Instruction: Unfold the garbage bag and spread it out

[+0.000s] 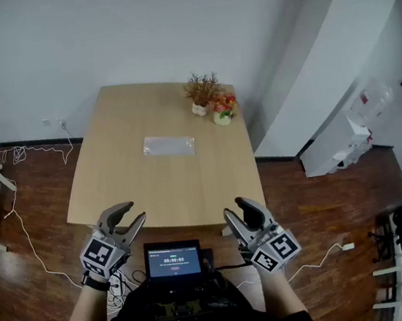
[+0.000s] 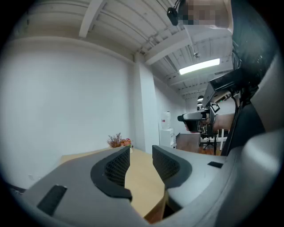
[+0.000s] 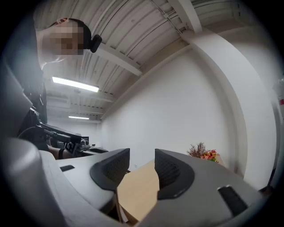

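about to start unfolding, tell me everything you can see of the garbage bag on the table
The garbage bag is a small, pale grey, slightly see-through plastic rectangle, folded flat and not yet opened. It lies with its long side across the wooden table, around the middle and a little toward the far edge. It sits in front of the two small flower pots but apart from them. Only the tabletop touches it.

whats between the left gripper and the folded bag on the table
Only bare tabletop. In the head view nothing lies between the left gripper and the garbage bag.
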